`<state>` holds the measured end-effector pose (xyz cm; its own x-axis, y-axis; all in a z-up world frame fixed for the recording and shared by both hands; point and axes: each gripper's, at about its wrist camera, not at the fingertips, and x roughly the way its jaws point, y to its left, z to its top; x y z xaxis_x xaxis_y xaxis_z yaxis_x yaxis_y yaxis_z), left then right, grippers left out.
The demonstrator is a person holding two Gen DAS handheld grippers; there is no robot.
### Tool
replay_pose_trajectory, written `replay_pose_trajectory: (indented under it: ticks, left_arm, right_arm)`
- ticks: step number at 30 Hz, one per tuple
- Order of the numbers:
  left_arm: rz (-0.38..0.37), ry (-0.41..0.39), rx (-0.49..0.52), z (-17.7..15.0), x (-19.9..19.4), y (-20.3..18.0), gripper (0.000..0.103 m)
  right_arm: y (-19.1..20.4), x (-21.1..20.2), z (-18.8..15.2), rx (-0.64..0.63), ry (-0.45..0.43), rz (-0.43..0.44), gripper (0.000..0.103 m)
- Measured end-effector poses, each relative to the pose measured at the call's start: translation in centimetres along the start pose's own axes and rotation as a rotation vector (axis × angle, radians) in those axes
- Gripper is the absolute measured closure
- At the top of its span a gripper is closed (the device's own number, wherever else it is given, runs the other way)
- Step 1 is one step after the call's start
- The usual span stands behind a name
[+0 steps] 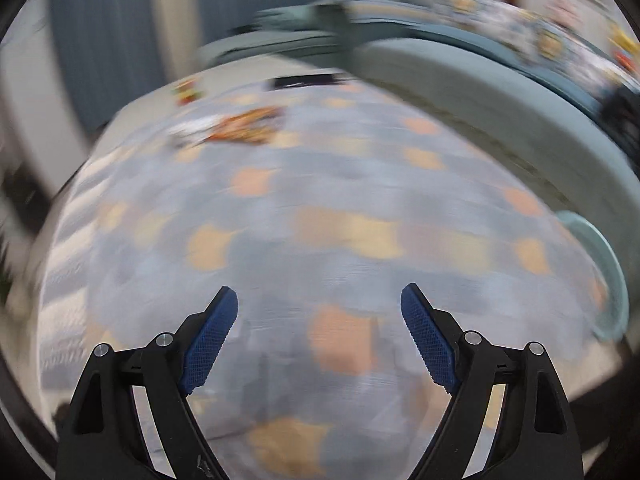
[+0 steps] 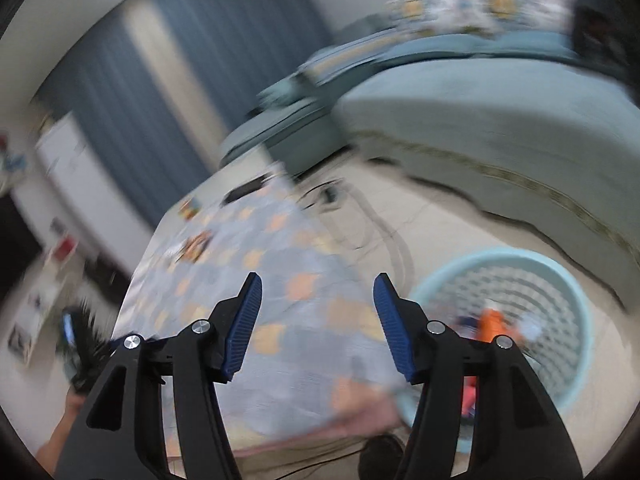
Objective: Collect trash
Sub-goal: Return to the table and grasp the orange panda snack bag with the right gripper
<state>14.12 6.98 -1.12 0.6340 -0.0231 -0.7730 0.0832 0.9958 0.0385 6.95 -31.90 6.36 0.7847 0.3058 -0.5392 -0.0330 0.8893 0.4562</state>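
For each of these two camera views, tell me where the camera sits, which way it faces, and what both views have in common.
Left wrist: sits behind the open left gripper, looks down across the patterned cloth toward the wrappers and sofa.
Right wrist: sits behind the open right gripper, looks over the cloth's edge at the floor and basket; a hand shows lower left.
Shared: cloth, wrappers, sofa, basket, curtain.

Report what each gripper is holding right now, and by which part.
Nothing is held. The left gripper and the right gripper both stand open with only the patterned tablecloth behind them.
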Motion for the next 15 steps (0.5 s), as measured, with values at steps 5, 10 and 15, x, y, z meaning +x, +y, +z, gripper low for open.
replay_pose_trajectory:
  ticks: [5,10,15]
  left_arm:
    - [0.085,-0.004,-0.131,-0.3,1.2,4.4,0.021]
    - [0.094,0.027,-0.227,-1.2,2.6,6.9,0.021]
    - [0.104,0.047,-0.214,-1.9,4.3,7.1,0.021]
  right_arm:
    - [7.7,7.5,3.2,-0.033,0.122,0.172,0.033]
    - [15.0,19.4,4.7,0.006,0.337,0.309,0.033]
    - [19.9,30.9,3.3,-0.025,0.425,0.264,0.033]
